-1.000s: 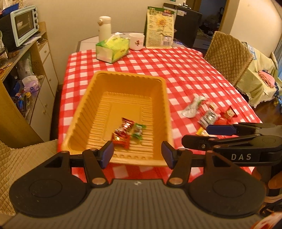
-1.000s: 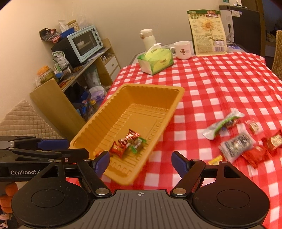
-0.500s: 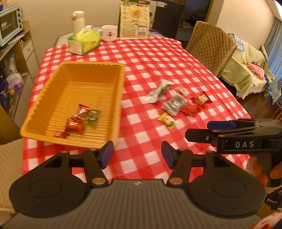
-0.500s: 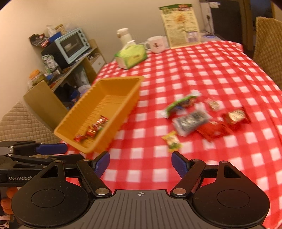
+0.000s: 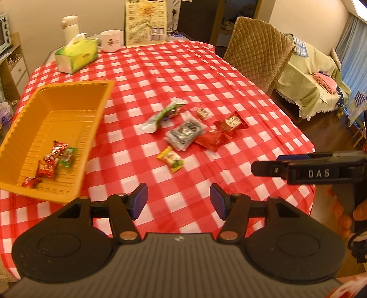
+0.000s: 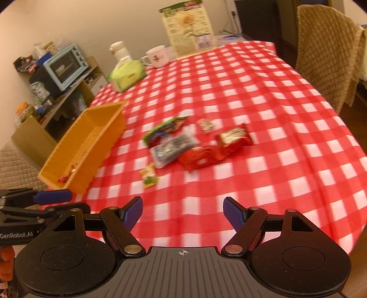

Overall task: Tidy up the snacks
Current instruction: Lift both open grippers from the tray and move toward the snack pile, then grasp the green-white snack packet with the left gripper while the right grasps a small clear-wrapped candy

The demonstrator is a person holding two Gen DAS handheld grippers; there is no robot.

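A yellow tray (image 5: 101, 96) (image 6: 110, 114) sits on the left of the red checked table and holds a few small wrapped candies (image 5: 51, 160). Several snack packets lie loose mid-table: a small yellow packet (image 5: 171, 159) (image 6: 149, 176) nearest me, a dark packet (image 5: 185, 135) (image 6: 173, 147), two red packets (image 5: 212, 138) (image 5: 231, 122), a green wrapper (image 5: 161, 117) (image 6: 164, 130) and a tiny clear packet (image 5: 203, 113). My left gripper (image 5: 178, 201) is open and empty above the near table edge. My right gripper (image 6: 183, 212) is open and empty, beside it on the right.
A green tissue box (image 5: 76, 56), a white mug (image 5: 111, 40), a white flask (image 5: 70, 28) and a standing sunflower bag (image 5: 145, 21) line the far table edge. A quilted chair (image 5: 257, 62) stands to the right. Shelves with a toaster oven (image 6: 65, 66) are on the left.
Both grippers have swung right, from over the yellow tray toward the loose snack packets mid-table. Both stay open and empty.
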